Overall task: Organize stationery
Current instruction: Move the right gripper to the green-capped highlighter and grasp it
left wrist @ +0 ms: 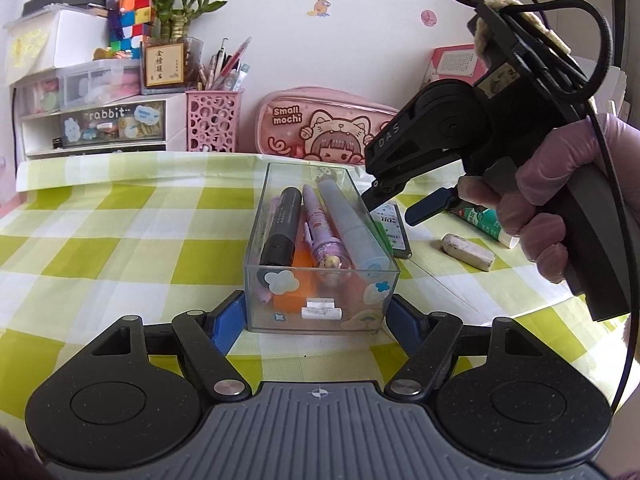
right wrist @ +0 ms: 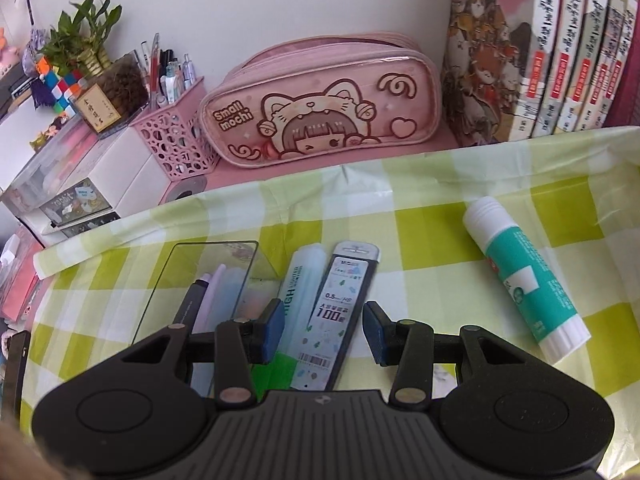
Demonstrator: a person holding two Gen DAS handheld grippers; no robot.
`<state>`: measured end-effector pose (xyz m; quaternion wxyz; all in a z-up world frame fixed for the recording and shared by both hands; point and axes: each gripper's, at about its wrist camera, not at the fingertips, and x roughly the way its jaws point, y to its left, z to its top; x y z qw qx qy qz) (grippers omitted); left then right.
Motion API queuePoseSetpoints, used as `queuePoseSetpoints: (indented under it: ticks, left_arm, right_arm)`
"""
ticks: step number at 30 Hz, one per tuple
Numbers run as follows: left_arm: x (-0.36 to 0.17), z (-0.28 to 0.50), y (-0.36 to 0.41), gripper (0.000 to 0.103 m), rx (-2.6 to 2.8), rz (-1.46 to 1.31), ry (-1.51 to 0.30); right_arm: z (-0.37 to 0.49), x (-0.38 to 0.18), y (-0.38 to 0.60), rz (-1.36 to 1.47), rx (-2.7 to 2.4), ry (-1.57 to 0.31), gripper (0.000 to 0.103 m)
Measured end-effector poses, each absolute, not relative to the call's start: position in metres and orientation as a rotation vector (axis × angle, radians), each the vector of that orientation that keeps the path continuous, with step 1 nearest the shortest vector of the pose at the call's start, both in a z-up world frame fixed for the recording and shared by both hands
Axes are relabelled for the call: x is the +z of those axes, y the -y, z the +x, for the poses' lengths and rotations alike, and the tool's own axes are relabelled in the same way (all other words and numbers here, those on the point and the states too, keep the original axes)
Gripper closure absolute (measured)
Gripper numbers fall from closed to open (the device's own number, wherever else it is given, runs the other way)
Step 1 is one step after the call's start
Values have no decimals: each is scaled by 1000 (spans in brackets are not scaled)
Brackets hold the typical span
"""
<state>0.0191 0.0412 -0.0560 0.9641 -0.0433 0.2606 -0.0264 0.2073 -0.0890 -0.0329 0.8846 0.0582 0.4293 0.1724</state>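
Observation:
A clear plastic box [left wrist: 320, 300] stands on the green checked cloth and holds a black marker [left wrist: 280, 232], a purple pen [left wrist: 320, 236] and a grey-blue highlighter [left wrist: 352, 228]. My left gripper [left wrist: 316, 316] is shut on the box's near end, one blue pad on each side wall. Right of the box lie a lead refill case [right wrist: 340, 304] and a pale highlighter [right wrist: 300, 276]. My right gripper [right wrist: 324, 330] hangs open over them, the refill case between its pads, untouched. A glue stick [right wrist: 524, 280] and a worn eraser [left wrist: 468, 250] lie further right.
Along the back wall stand a pink pencil case [right wrist: 320, 108], a pink pen holder [right wrist: 172, 144], white drawers [left wrist: 96, 128] and a row of books [right wrist: 560, 60]. A gloved hand [left wrist: 560, 200] holds the right gripper.

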Motion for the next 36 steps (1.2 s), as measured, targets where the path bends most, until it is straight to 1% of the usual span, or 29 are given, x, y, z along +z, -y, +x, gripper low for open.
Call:
queuePoseSetpoints:
  ticks: [6,14,16,20,22,24,31,36]
  left_arm:
    - [-56,19,-42,29,-56,-92,-529]
    - [-56,19,-42,29,-55,-91,-529]
    - [-57,19,-41,29,-54,-90,-528]
    - [-57,19,-40,29,-53,-87,-528]
    - [-57,19,-40,29,-56,-89,-528]
    - [-57,19,-40,29,-60,-90,-528]
    - [-56,18,-39,29,-65,-91,-527]
    - [-56,19,-39,29,-68,-91,-528]
  right_arm:
    - [204,-35,86,56,375,-863,58]
    - [202,-33,123,42,301,-870,58]
    - [201,-31,131,76,298,-877,60]
    - [191,-26,132,110,364,-832,63]
    - [187,-27,125,79,371,-823,68]
    - [186,-30,117,45,364,-821,71]
    - [178,-36,103,-41,316,-790,73]
    - [175,-36,99,-26,364,-798,76]
